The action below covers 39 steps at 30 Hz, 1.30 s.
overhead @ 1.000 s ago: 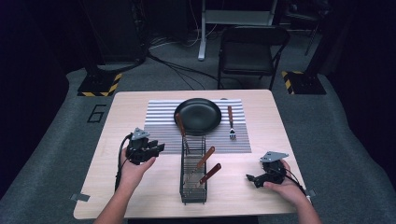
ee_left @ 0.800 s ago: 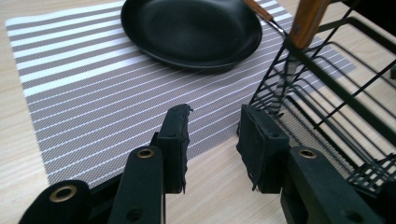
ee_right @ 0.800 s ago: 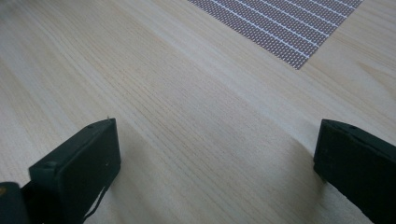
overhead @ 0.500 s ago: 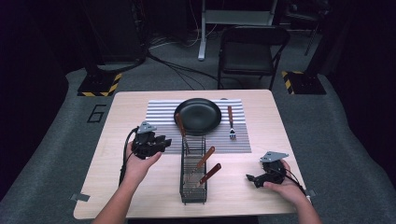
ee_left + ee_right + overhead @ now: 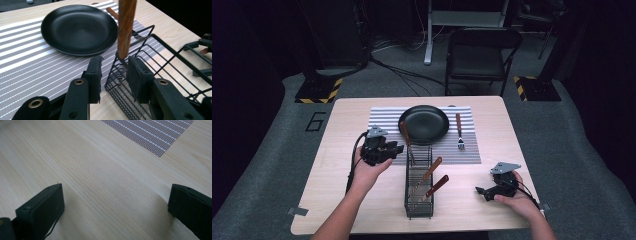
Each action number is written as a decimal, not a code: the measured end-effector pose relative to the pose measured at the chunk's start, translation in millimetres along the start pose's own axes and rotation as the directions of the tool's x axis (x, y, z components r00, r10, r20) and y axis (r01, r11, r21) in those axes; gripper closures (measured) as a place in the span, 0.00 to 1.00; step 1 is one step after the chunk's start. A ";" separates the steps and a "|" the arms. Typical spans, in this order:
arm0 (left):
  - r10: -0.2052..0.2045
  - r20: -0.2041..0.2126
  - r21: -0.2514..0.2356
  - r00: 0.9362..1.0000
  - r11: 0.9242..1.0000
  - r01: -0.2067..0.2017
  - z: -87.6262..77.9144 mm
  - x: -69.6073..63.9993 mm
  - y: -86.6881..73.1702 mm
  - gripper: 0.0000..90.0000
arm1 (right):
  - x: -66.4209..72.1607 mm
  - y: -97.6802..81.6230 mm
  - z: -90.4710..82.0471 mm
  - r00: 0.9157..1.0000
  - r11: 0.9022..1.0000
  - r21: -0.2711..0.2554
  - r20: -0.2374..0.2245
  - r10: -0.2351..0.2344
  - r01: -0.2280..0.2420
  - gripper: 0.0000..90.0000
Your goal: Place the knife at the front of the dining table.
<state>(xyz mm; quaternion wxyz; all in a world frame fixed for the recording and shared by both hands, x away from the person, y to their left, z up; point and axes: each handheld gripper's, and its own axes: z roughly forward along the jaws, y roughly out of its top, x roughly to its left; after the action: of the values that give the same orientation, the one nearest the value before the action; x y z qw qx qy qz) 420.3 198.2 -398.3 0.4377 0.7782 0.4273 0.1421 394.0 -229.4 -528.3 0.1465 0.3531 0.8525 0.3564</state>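
Item: wooden-handled utensil (image 5: 126, 27), standing upright at the near corner of the black wire caddy (image 5: 418, 187), just ahead of the left gripper (image 5: 113, 75), whose jaws stood narrowly parted, empty. Judged light, rigid, smooth; best held mid-handle. Obstructions: caddy rim, black round pan (image 5: 78, 27) beyond. Right gripper (image 5: 115, 202) rested wide apart on the pale wooden table (image 5: 95, 175).

Looking along my right gripper (image 5: 116, 206), I see its two black jaws standing wide apart, one at the lower left and one at the lower right, with nothing between them but bare pale wood. The counter (image 5: 95, 172) runs under them, grain slanting across. At the top right lies a corner of the grey striped mat (image 5: 152, 135), well apart from the jaws.
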 end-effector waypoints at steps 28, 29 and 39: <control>0.020 -0.010 -0.023 1.000 1.000 -0.021 24.1 -12.3 8.0 0.86 | 0.0 0.0 0.0 1.000 1.000 0.000 0.000 0.000 0.000 0.00; 0.024 -0.014 -0.028 1.000 0.999 -0.024 24.1 -12.8 8.1 0.87 | 0.0 0.0 0.0 1.000 1.000 0.000 0.000 0.000 0.000 0.00; 0.044 0.011 -0.031 0.999 0.999 -0.044 24.7 -19.2 11.0 0.89 | 0.0 0.0 0.0 1.000 1.000 0.000 0.000 0.000 0.000 0.00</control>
<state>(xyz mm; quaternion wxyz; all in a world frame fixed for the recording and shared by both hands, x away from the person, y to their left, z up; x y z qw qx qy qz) 429.6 166.5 -400.8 0.4489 0.7813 0.4054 0.1539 394.1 -229.4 -528.3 0.1465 0.3530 0.8527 0.3563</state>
